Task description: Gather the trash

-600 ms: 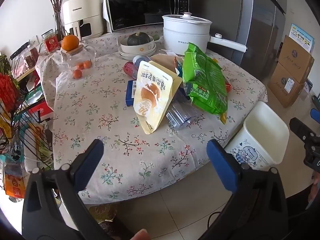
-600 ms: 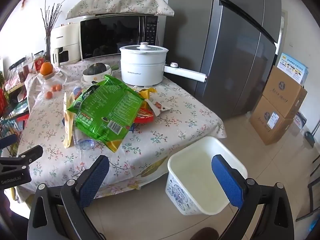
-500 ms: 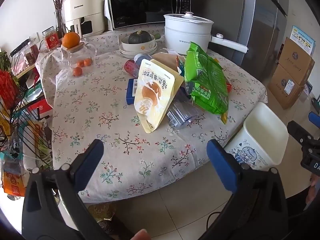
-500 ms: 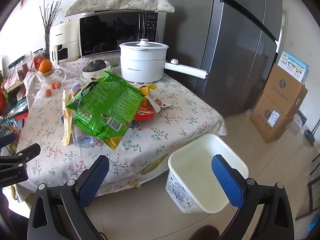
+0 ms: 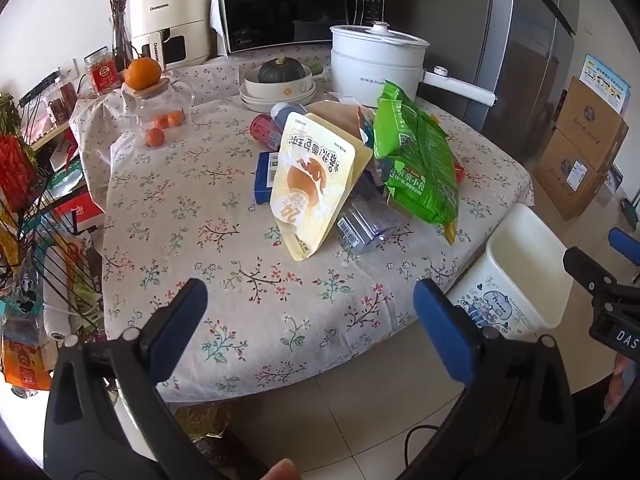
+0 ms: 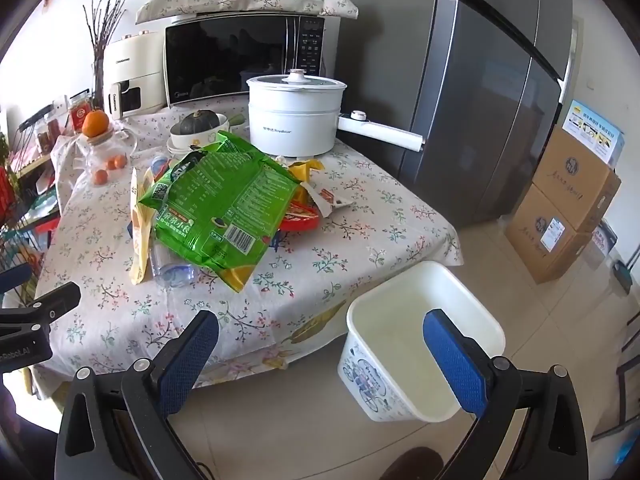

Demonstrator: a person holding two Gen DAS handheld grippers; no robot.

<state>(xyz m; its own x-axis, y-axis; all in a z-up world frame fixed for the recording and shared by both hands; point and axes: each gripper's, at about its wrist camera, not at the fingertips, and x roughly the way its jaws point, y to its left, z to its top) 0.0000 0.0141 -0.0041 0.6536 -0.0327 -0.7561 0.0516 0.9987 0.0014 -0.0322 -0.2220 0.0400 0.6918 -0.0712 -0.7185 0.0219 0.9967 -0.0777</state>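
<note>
Trash lies heaped in the middle of a table (image 5: 180,208) covered with a floral cloth: a yellow snack pouch (image 5: 310,184) stands propped against the pile, a large green snack bag (image 5: 416,160) leans across the top, and a crushed clear plastic bottle (image 5: 366,226) lies beneath them. A blue box (image 5: 265,178) rests flat just behind the pouch, and a red can (image 5: 262,130) lies further back. From the right wrist view, a red wrapper (image 6: 300,216) peeks out under the green bag's far edge.

A white bin (image 6: 424,340) stands on the tiled floor just beside the table's near corner, and nothing shows inside it.

Both tools hover short of the table, angled downward. The left gripper (image 5: 310,320) has its blue pads spread fully wide with nothing between them. The right gripper (image 6: 320,356) is likewise wide apart and holds nothing, its right finger lined up over the bin.

Behind the heap sit a white electric pot (image 5: 376,62), a microwave (image 5: 296,0), and a dark green squash (image 5: 282,72) in a bowl.
</note>
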